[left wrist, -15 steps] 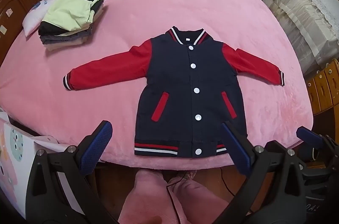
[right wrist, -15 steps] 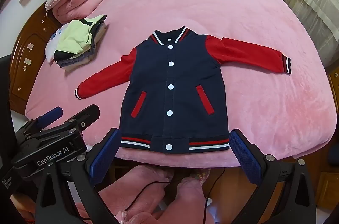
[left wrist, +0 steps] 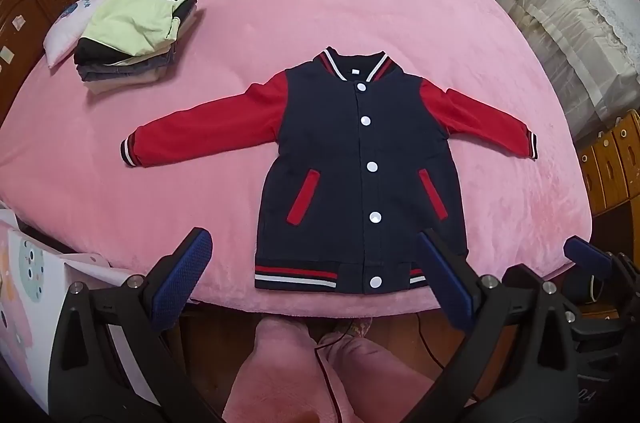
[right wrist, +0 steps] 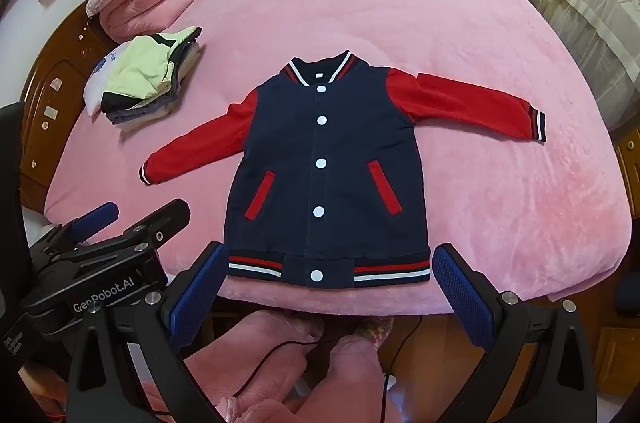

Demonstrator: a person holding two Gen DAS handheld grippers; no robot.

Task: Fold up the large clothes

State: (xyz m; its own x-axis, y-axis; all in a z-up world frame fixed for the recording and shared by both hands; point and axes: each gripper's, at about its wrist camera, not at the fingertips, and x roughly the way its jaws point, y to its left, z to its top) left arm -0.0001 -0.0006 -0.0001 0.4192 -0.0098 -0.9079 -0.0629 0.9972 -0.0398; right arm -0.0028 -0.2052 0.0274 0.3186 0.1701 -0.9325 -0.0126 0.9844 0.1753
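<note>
Both jaws wide, empty | jacket (left wrist: 360,175) flat on bed, beyond tips (untouched)

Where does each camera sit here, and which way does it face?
Left wrist: on the left gripper, jaws open, looking steeply down at the jacket; person's pink-clad legs below.
Right wrist: on the right gripper, jaws open, same downward aim; left gripper at its left.
Shared: jacket, pink bed, folded clothes pile.

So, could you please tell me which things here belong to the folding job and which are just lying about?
Job: jacket, spread flat on the bed; left tool and right tool, both open.

Lying about: clothes pile, pillow, rolled quilt.
</note>
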